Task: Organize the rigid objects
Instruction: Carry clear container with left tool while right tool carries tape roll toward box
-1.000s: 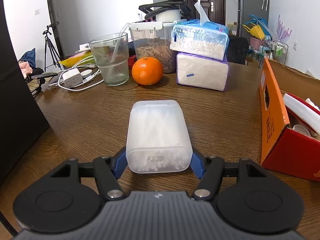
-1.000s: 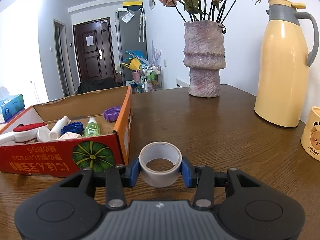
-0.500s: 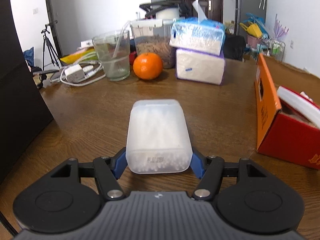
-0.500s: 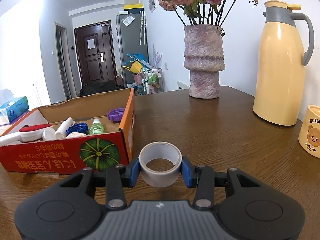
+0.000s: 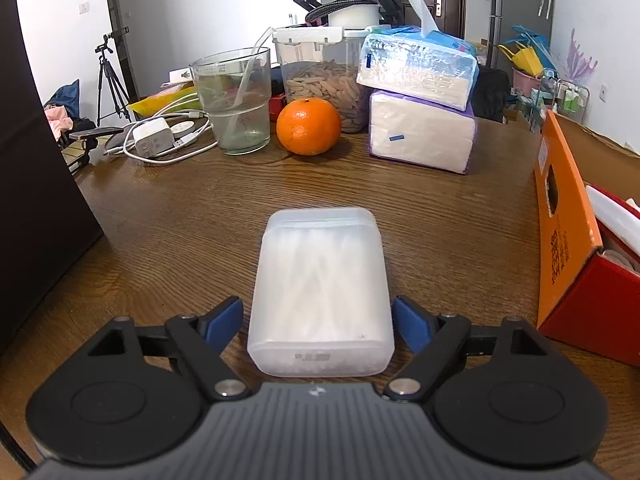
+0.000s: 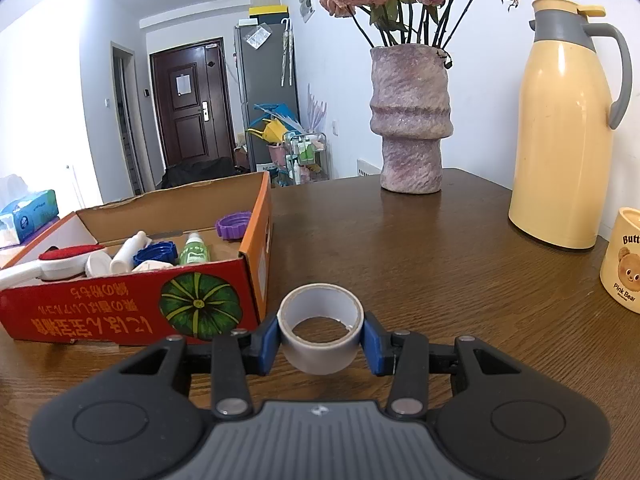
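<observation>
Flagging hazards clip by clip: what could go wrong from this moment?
1. The left gripper has just been opening; its pads stand clear of the cotton swab box lying between them, so lifting now would leave it behind.
2. The right gripper clamps the tape roll beside the cardboard box; it could clip that wall.

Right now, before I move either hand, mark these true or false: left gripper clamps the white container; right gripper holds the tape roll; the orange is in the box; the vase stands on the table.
1. The left gripper clamps the white container. False: its jaws have just been opening, with gaps beside the container between them.
2. The right gripper holds the tape roll. True.
3. The orange is in the box. False: it sits on the table.
4. The vase stands on the table. True.
</observation>
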Motion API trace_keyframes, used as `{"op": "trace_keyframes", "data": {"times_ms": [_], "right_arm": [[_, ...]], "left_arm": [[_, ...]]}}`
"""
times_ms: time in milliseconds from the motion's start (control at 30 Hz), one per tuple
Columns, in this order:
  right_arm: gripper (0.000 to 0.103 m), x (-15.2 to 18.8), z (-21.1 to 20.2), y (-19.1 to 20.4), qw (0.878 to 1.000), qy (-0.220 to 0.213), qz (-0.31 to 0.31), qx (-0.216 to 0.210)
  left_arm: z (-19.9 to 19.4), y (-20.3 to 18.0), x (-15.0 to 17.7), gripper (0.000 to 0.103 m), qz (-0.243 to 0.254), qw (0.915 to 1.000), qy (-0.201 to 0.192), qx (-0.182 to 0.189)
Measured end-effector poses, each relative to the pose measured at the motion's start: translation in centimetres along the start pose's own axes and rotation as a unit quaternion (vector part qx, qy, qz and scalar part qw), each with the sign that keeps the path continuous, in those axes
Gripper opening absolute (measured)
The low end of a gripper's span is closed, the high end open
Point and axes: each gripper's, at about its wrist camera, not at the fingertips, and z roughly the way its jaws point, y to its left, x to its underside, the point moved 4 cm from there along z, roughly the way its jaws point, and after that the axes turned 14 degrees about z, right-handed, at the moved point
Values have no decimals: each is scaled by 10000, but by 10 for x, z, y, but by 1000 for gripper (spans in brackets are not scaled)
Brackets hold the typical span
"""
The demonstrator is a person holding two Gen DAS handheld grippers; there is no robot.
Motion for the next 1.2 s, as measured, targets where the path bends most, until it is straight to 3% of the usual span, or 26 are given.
{"op": "trace_keyframes", "data": {"times_ms": [100, 567, 1200], "right_arm": [[42, 0, 0, 0, 10000, 8, -3, 1], [42, -2, -3, -1, 10000, -28, 36, -69], [42, 3, -25, 4, 9993, -151, 67, -330]], "left_arm": [[-1, 0, -1, 66, 25, 10000, -47, 18], [-12, 6, 1, 66, -10, 9997, -195, -121], [-70, 1, 20, 66, -92, 9978, -661, 35]]}}
